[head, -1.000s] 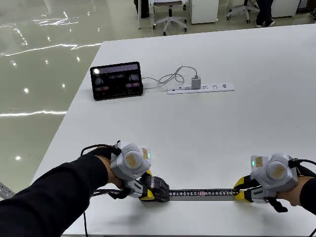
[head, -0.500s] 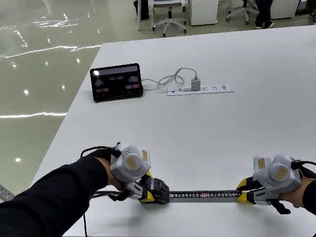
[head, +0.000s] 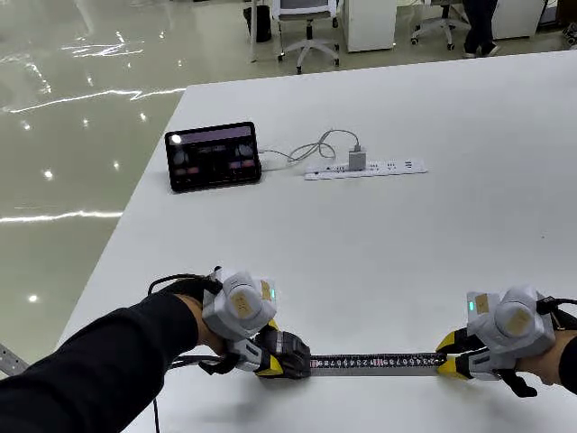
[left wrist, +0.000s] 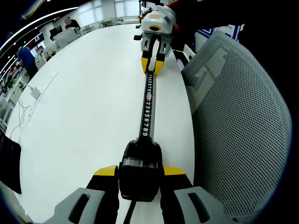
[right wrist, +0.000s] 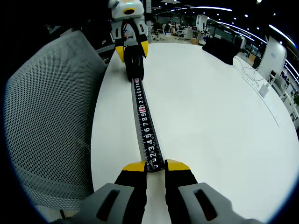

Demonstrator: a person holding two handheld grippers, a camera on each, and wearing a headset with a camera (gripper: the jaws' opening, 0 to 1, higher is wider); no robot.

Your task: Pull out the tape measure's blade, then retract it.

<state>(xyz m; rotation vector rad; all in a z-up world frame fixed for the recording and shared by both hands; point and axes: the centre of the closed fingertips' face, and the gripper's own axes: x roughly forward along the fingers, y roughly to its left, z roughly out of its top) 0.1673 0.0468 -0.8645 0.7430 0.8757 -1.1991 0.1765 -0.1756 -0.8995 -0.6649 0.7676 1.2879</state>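
In the head view a wide white table reaches from the near edge toward a glossy pale floor, where an office chair stands at the far side. A dark tablet stands propped near the table's left edge. Beside it lies a white power strip with a charger plugged in and a grey cable looping toward the tablet. Along the near edge, a dark sleeve comes in from the left. The left gripper is clamped on the tape measure's case, which sits on the table. The right gripper sits well apart on the right, both pointing toward each other. The blade lies drawn out flat between them.

In the left gripper view the white table runs away on the left and a grey mesh chair back curves on the right. The yellow-tipped jaws grip the black case on both sides. The numbered blade stretches straight ahead to the right gripper, which pinches its far end.

In the right gripper view the mesh chair back is on the left and the table spreads to the right. The jaws are closed on the blade's tip, close to the table's edge. At the far end of the blade, the left gripper holds the case.
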